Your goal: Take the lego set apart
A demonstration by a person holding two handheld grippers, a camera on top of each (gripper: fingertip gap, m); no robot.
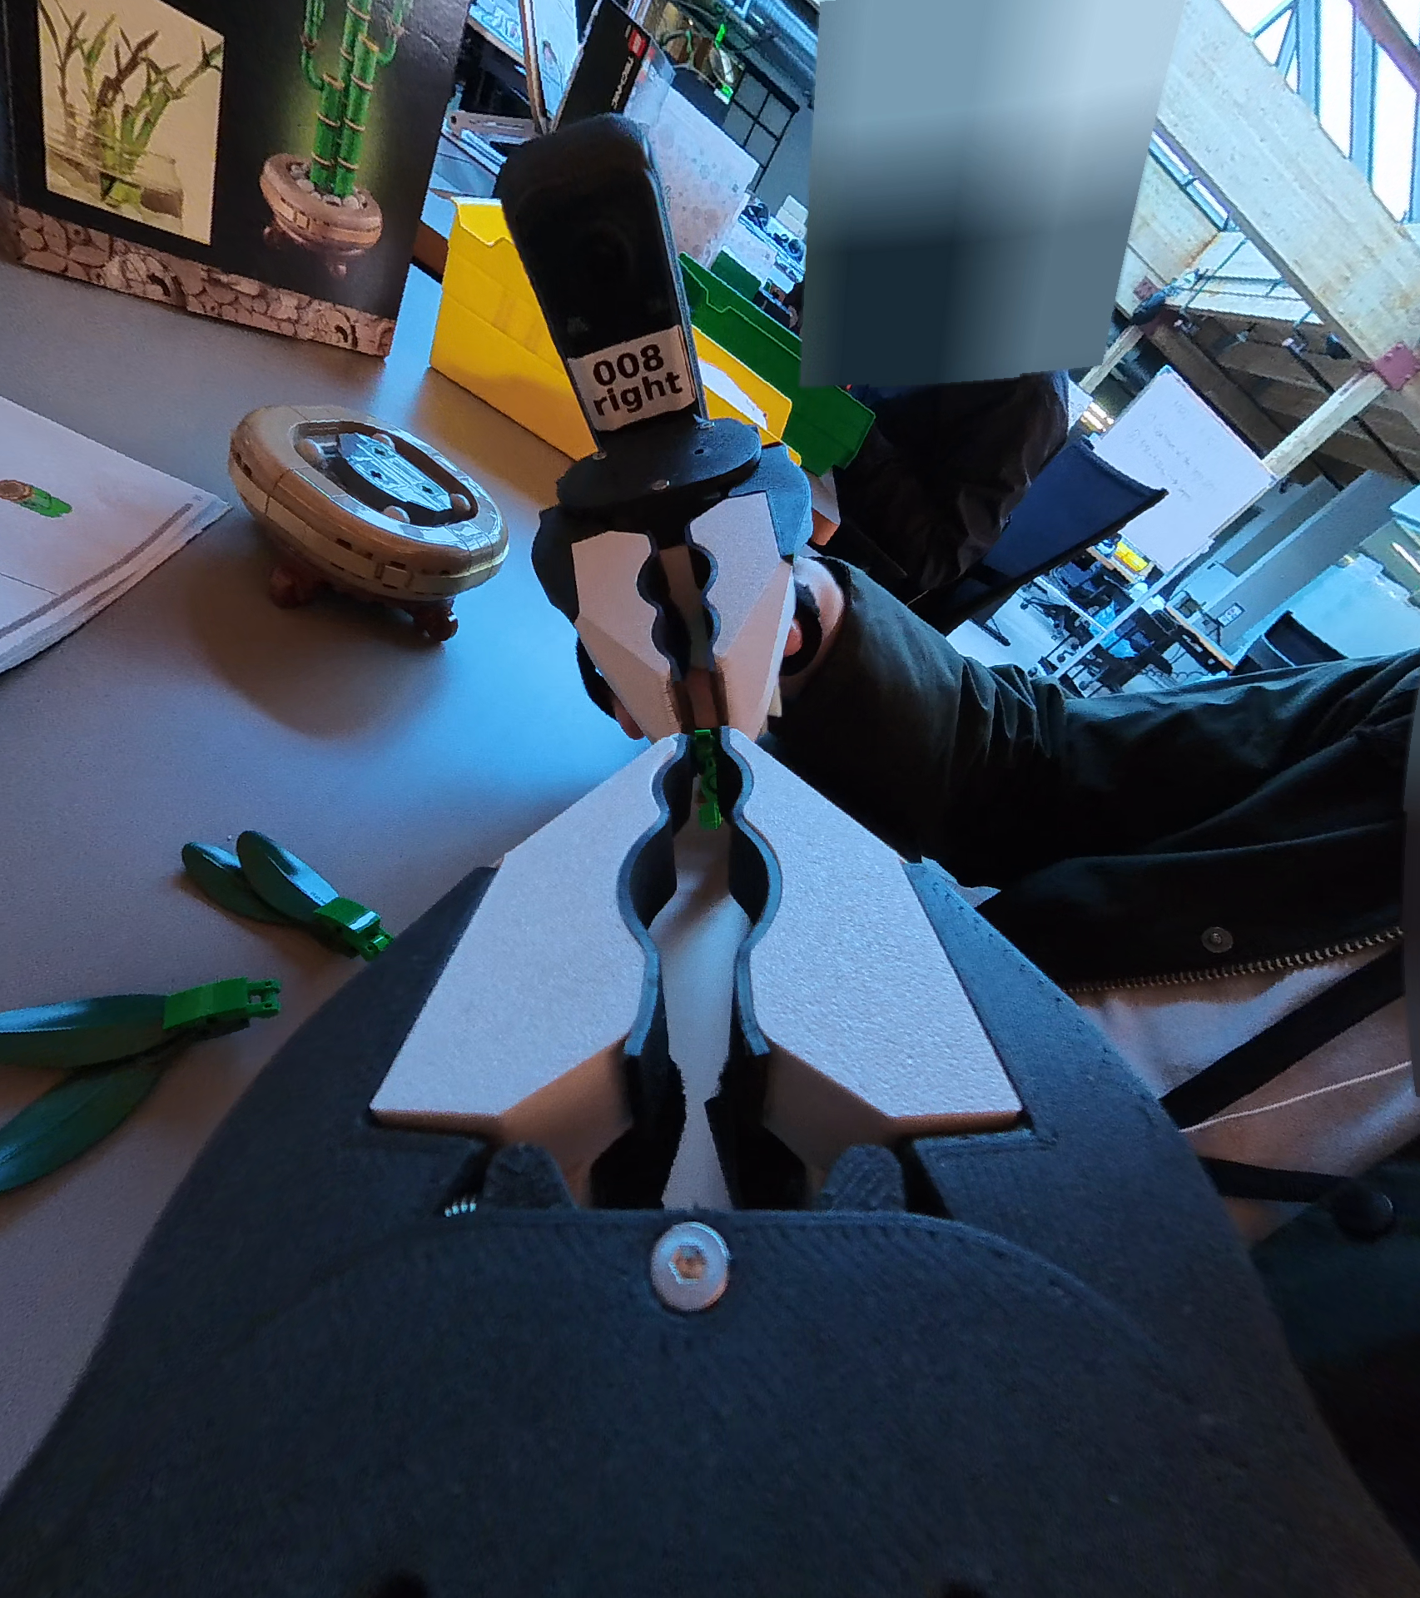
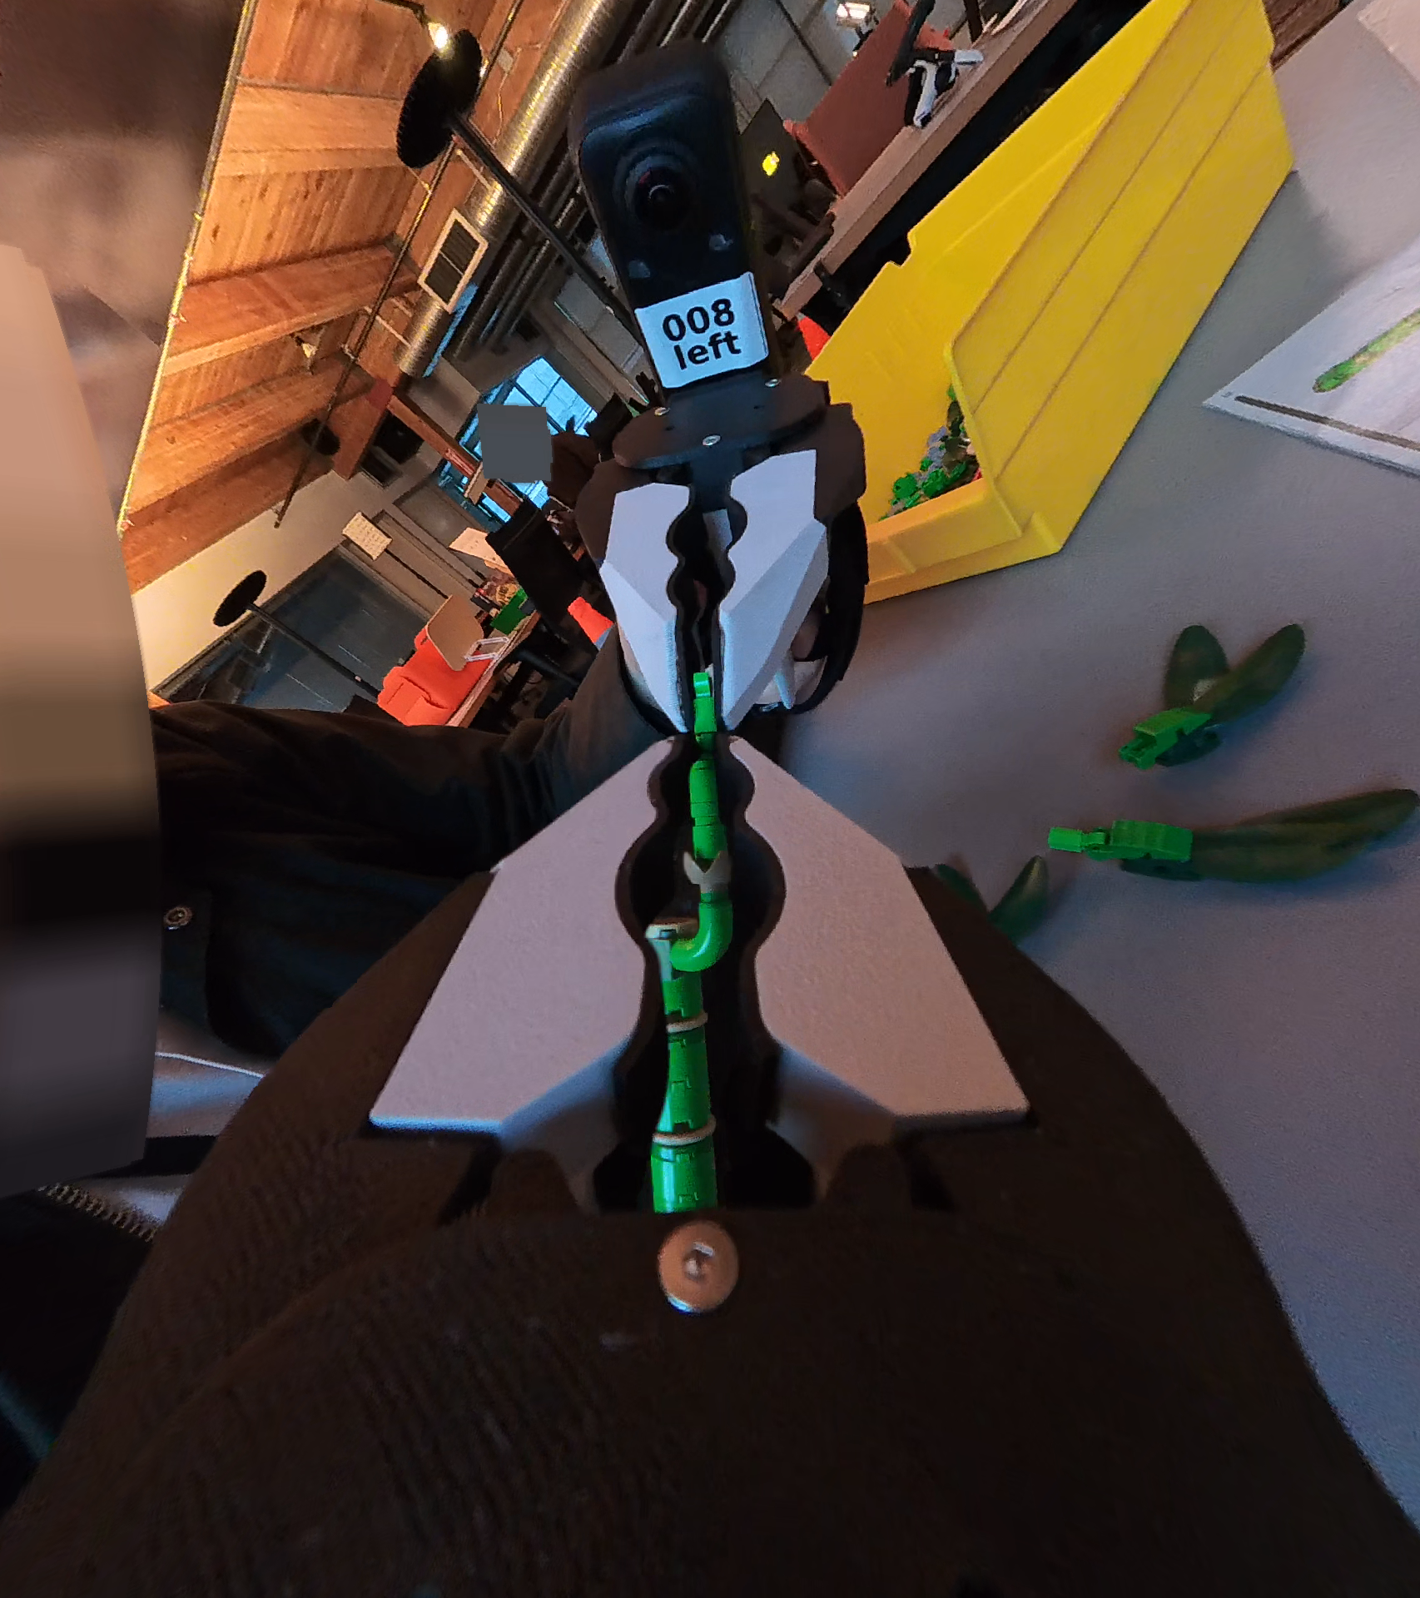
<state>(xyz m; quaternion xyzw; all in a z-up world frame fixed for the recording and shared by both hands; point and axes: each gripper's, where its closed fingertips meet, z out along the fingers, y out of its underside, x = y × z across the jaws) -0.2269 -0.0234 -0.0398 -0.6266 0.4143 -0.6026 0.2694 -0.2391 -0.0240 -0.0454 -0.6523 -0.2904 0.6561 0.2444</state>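
Note:
A green lego bamboo stalk with tan rings and a curved side branch runs between my right gripper's fingers. My right gripper is shut on it near the tips. My left gripper faces it tip to tip and is shut on the stalk's thin top end. In the left wrist view only a short green bit of the stalk shows between my left gripper and the right gripper. Both are held above the grey table. The tan lego pot base stands alone at the back left.
Loose dark green leaf pieces lie on the table. A yellow bin holds small bricks, with a green bin behind it. The set's box and an instruction booklet are at the left. A person's dark sleeve is close by. My left and right fingertips are right by each other.

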